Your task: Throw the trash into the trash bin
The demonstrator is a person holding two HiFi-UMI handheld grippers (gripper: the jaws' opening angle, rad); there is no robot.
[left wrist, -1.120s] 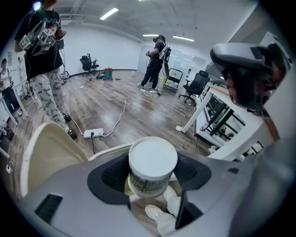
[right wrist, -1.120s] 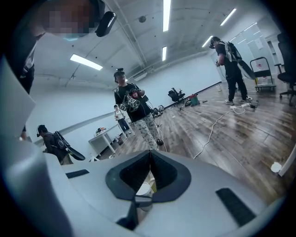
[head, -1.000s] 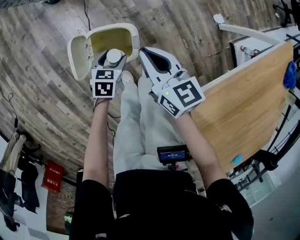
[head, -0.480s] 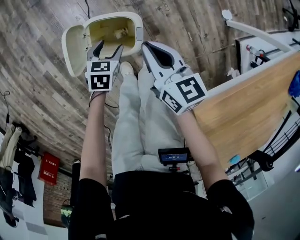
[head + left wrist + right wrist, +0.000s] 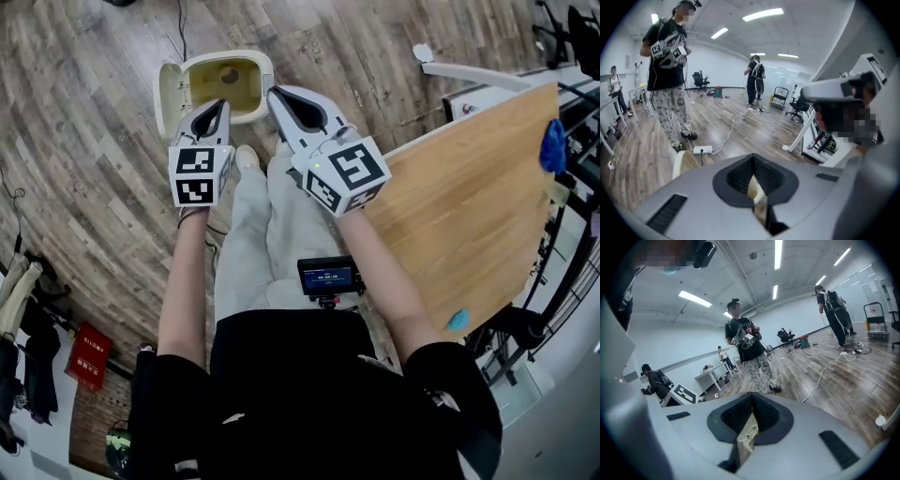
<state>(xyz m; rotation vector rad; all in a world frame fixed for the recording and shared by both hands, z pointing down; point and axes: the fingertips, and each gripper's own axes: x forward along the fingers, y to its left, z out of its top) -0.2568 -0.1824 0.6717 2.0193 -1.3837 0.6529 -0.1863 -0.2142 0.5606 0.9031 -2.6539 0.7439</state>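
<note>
Left tool [image 5: 215, 106] and right tool [image 5: 284, 101], jaws together and empty, side by side above lid-open trash bin [image 5: 264, 67] containing trash [image 5: 228, 75].

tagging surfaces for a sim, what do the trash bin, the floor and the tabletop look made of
Trash bin: likely plastic, cream, smooth moulded rim and hinged lid.
Floor: wood-look planks, grey-brown grain; could be laminate.
Tabletop: light wood or veneer, matte, fine grain.

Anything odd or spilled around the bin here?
Nothing stands out. The trash bin stands upright with its lid swung open and one piece of trash inside. Jaws together and empty on left gripper and right gripper.
</note>
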